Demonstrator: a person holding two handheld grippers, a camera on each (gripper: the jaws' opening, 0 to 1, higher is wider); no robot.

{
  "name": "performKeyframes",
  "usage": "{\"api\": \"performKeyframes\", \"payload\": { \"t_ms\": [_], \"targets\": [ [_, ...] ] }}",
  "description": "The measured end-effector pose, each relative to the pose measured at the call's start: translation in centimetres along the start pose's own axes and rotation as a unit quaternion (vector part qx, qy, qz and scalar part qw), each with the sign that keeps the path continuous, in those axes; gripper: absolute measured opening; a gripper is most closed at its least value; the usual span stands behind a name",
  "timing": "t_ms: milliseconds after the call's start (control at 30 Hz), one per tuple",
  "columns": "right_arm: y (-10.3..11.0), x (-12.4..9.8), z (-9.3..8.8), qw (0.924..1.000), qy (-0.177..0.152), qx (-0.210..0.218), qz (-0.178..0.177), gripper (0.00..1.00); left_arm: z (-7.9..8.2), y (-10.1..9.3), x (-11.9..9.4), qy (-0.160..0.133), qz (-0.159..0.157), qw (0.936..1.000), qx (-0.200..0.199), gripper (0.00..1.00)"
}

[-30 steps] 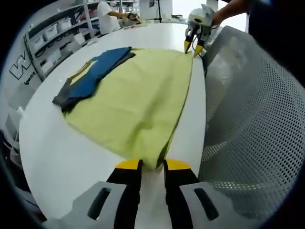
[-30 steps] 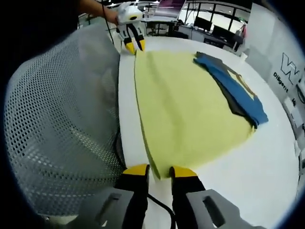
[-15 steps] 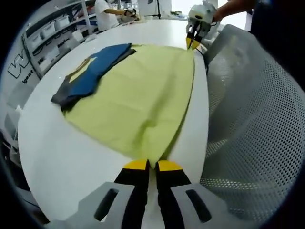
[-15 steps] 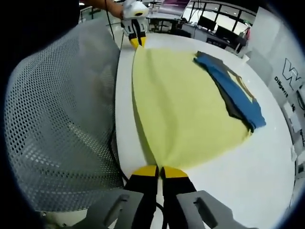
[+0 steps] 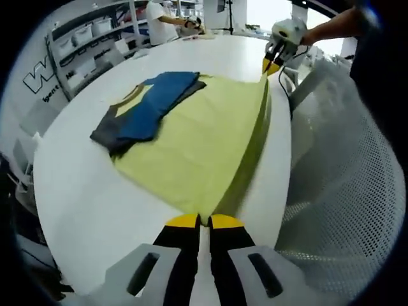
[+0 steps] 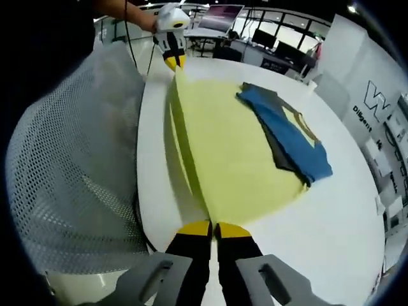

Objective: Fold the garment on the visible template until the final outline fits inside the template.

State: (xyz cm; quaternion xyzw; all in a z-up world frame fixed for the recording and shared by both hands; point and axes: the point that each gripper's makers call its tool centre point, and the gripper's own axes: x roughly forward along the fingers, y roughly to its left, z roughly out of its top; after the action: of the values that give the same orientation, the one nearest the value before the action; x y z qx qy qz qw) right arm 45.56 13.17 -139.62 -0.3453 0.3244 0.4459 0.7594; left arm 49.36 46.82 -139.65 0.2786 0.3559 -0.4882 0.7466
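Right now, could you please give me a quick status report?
Both claws, left and right, shut on yellow cloth corners, edge lifted. Blue garment lies on it. Mesh chair alongside.

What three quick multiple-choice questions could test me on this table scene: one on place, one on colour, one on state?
1. Where does the folded blue and grey garment lie?
A. over the yellow-green cloth's far edge
B. on the mesh chair
C. on the floor

2. What colour is the large cloth on the round white table?
A. red
B. yellow-green
C. black

3. How are the left hand-held gripper's jaws?
A. wide open
B. shut on the cloth's corner
C. holding a cup

Key: 1 A, it overlaps that edge; 2 B, plainly yellow-green; 3 B, yellow tips meet on the fabric.
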Motion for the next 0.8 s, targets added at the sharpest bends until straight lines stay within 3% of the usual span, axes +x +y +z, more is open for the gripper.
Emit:
{"api": "performKeyframes", "payload": {
  "t_ms": [400,800],
  "targets": [
    [-5.6,-3.3,4.2,0.9959,-0.040,-0.017,-0.080,0.00,3.5,3.8,-2.6,-0.036,0.053,0.9980,0.007,0.04],
    [-7.6,-5.9,6.6,0.9905,-0.066,-0.027,-0.118,0.00,6.1,5.4,-5.2,-0.056,0.082,0.9948,0.023,0.04]
  ]
}}
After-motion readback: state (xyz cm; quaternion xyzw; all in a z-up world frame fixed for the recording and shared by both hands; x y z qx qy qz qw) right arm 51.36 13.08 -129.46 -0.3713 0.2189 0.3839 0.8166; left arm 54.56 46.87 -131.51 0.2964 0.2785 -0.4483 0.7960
